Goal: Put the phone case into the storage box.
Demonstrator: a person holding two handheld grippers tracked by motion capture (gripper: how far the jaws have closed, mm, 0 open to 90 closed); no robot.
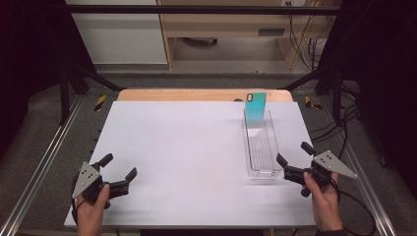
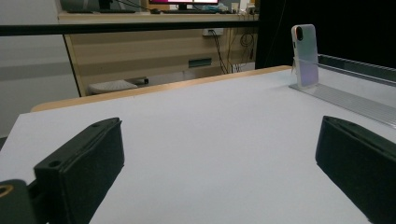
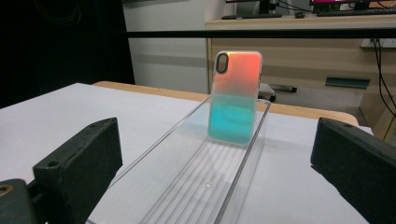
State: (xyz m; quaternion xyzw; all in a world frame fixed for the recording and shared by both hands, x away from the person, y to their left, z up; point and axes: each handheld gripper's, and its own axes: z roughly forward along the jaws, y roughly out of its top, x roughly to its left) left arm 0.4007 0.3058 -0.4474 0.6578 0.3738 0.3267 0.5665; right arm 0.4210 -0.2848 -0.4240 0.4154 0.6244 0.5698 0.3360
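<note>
Tray's (image 3: 187, 186) near end cut off below, phone case's (image 3: 235, 98) foot blurred behind clear wall

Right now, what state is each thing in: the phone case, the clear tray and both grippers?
Phone case: upright, leaning against the far end of the tray, camera cutout at top.
Clear tray: lying flat on the white table, open side up, holding nothing else.
Left gripper: jaws open, holding nothing, away from the tray.
Right gripper: jaws open, holding nothing, just beside the tray's near end.
</note>
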